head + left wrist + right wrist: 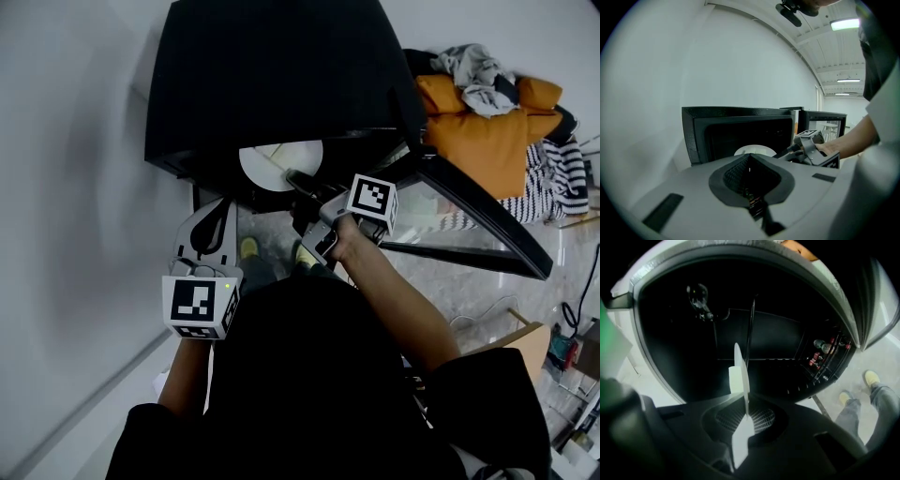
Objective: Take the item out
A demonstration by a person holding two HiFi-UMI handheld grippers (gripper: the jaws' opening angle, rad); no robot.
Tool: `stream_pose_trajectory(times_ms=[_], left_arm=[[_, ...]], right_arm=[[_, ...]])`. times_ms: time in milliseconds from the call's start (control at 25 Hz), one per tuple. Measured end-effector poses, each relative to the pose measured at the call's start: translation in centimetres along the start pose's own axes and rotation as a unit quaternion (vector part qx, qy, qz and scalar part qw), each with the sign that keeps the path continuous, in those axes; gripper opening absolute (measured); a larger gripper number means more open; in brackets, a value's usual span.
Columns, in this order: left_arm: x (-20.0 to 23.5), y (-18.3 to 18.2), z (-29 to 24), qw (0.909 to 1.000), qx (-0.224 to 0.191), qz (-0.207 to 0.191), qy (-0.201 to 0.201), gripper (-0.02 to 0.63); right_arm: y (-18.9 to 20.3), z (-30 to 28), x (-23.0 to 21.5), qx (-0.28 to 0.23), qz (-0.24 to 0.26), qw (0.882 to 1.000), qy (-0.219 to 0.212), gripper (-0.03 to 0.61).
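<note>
A black oven (272, 75) stands with its glass door (478, 211) swung out to the right. Inside, near the front of the cavity, lies a white plate (277, 164). My right gripper (295, 178) reaches into the opening and is shut on the plate's near rim. In the right gripper view the plate (740, 376) shows edge-on, pinched between the pads of the right gripper (745, 416). My left gripper (214, 220) hangs back below the oven's front left corner, jaws together and holding nothing. The left gripper view shows the plate (754, 151) and the oven (693, 136) beyond the left gripper (749, 161).
A white wall runs along the left. An orange pile of clothes (487, 131) and a striped cloth (558, 178) lie behind the open door. A cardboard box (525, 342) sits on the floor at the right. The person's shoes (248, 247) stand under the oven front.
</note>
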State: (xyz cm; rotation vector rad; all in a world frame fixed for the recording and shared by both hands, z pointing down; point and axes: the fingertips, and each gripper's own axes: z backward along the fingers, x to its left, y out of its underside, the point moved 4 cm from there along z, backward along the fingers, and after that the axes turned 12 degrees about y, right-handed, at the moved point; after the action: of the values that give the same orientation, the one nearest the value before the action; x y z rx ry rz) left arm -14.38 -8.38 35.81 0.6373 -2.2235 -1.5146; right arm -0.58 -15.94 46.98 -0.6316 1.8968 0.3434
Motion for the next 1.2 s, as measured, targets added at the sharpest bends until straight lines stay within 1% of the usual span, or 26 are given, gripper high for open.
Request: stream_pose_trajectory(times_ms=[320,480,720,840,1000,1200], left_arm=[[0.1,-0.6,-0.2,0.9999,-0.004,-0.007,0.011,0.008],[-0.1,-0.7,-0.2,0.9998,-0.005,-0.010,0.015,0.008],[-0.4,-0.8,-0.4,0.9997,-0.007,0.001,0.025,0.008],[-0.9,-1.1,-0.7,0.9993,-0.010,0.000,0.037,0.008],[-2.0,-1.6,-1.3,0.9983,-0.016,-0.007,0.055,0.008],[-3.5,-3.2,-1.6,0.9963,-0.040,-0.003,0.076,0.008]], right_arm=[[0.8,2.8,0.4,0.018,0.016,1.000,-0.010,0.020],[1.3,5.1,0.4,0.030,0.032,0.999,-0.004,0.020],[2.8,8.9,0.5,0.042,0.046,0.998,0.008,0.021],[3.9,10.7,1.1,0.044,0.051,0.998,0.007,0.021],[4.9,13.1,2.1,0.041,0.041,0.998,0.004,0.021],[6.0,16.0,4.1,0.037,0.051,0.998,-0.009,0.021]])
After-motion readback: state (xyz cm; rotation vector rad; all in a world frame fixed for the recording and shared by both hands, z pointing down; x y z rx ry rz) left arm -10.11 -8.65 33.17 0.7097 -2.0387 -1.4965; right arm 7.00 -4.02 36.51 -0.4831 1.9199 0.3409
